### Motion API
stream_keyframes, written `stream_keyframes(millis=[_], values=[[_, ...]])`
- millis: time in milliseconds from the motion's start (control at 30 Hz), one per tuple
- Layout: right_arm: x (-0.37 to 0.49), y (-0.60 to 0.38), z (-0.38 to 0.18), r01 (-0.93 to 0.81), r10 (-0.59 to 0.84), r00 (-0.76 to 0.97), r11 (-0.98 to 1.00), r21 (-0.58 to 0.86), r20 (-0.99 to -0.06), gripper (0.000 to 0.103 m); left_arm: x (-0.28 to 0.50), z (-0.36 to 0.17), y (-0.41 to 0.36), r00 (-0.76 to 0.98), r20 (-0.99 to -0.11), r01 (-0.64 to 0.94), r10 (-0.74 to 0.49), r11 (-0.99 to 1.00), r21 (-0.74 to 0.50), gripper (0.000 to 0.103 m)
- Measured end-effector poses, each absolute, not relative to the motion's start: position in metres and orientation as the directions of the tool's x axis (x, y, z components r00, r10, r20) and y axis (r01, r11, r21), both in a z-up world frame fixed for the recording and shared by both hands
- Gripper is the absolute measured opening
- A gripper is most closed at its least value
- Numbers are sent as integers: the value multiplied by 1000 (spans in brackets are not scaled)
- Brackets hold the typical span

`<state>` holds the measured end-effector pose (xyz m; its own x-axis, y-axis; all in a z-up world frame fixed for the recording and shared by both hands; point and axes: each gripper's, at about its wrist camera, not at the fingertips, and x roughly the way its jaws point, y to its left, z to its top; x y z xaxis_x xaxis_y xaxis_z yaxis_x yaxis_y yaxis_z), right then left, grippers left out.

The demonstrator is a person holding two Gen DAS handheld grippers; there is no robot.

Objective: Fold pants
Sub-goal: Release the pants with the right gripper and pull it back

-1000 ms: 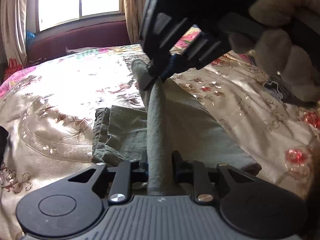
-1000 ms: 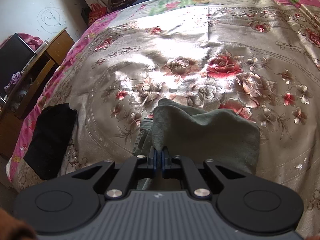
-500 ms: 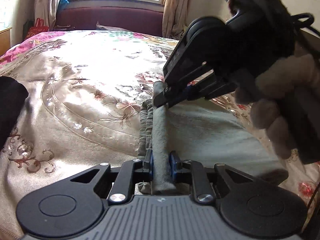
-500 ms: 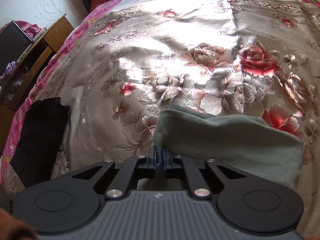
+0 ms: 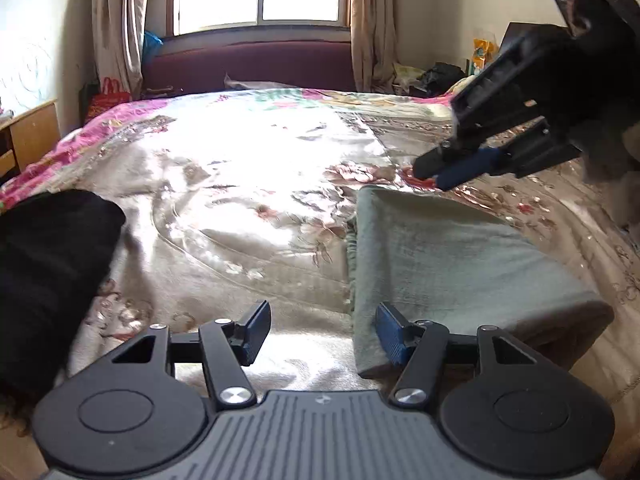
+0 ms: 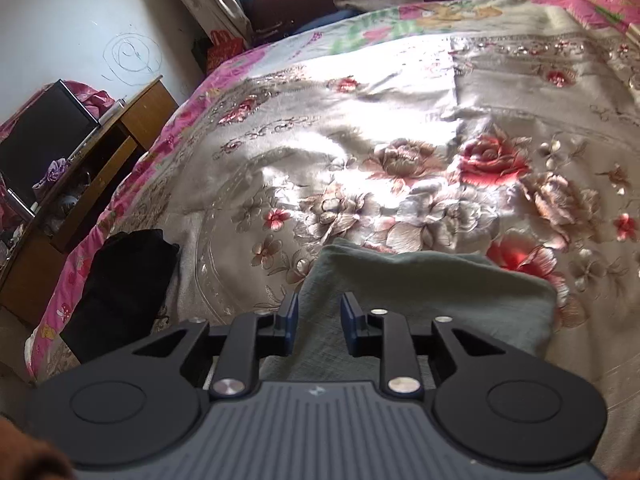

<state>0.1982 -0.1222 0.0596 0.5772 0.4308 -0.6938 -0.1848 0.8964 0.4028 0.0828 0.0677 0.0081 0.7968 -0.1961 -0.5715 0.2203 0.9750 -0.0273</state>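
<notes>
The green pants (image 5: 452, 256) lie folded on the bedspread (image 5: 240, 184), right of centre. The left gripper (image 5: 320, 332) gapes wide and empty; the right gripper (image 6: 318, 324), partly spread above them, holds nothing. The fold looks laid; next probably smoothing or withdrawing.

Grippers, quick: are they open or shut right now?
Left gripper: open, holding nothing, beside the folded grey-green fabric pants.
Right gripper: open, holding nothing, above them.

Black garment (image 5: 48, 280) runs off the left edge — shape unclear.
</notes>
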Motion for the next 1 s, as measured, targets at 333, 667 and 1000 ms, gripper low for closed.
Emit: stream_keyframes(millis=[333,667,1000], values=[[161,-149,19,-182,374,577,926,332,-726,29,107,10,16,824,-540,319,-169,927,197,72],[140,-176,15,-182,429,614,894,410,-663,36,126,6,-4,769,-628,373,-124,884,283,74],[117,-185,-11,-125,422,571,893,433,-705,39,144,-15,-26,697,-713,390,-77,875,287,76]])
